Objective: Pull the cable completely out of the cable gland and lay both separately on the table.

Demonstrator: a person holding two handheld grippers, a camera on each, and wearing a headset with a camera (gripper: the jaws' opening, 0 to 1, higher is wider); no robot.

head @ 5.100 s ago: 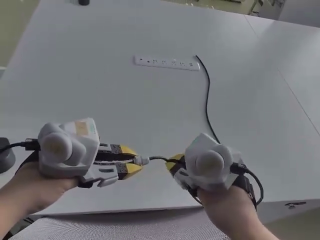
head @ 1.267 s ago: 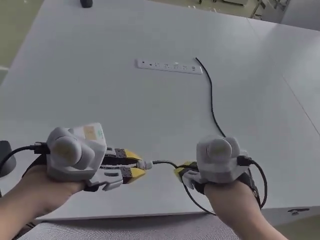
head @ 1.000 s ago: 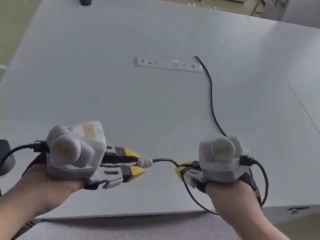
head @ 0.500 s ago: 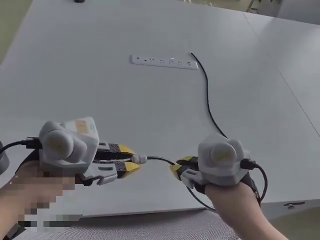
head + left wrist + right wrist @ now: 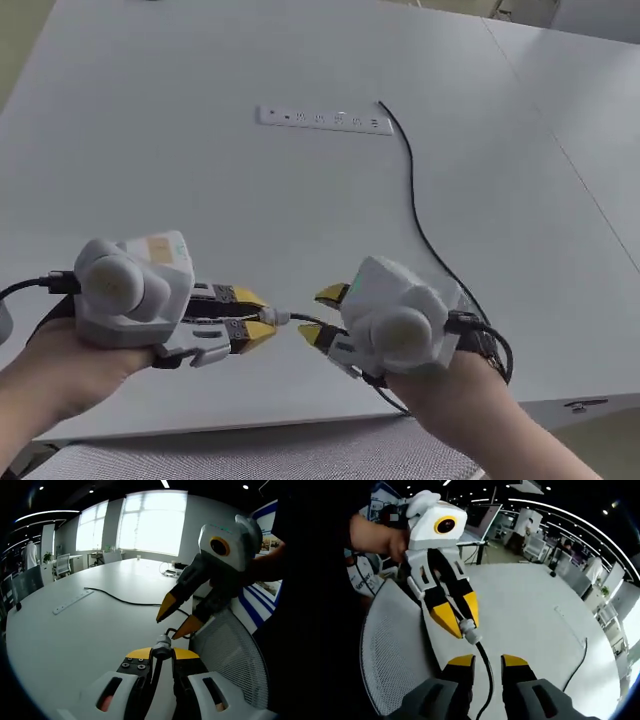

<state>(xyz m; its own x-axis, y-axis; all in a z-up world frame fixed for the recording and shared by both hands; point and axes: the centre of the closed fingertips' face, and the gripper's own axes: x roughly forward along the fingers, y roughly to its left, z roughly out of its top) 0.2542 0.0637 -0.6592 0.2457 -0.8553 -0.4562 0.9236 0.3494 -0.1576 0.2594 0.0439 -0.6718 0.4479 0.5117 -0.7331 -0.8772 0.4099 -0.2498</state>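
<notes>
Lower centre: right gripper (image 5: pixel 320 313), jaws now released, has slid along the thin black cable (image 5: pixel 490 680) toward the white plastic cable gland (image 5: pixel 277 318), which is clenched by the left gripper (image 5: pixel 262 318). The cable is still threaded, so a fresh grip is likely.

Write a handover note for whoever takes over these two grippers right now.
Left gripper: shut on the cable gland, held above the table near its front edge.
Right gripper: open, jaws either side of the cable close to the gland, not gripping.
Done: nothing laid down; the cable is not yet out of the gland.
Left to do: clamp the cable, pull it fully out, lay both apart on the table.
</notes>
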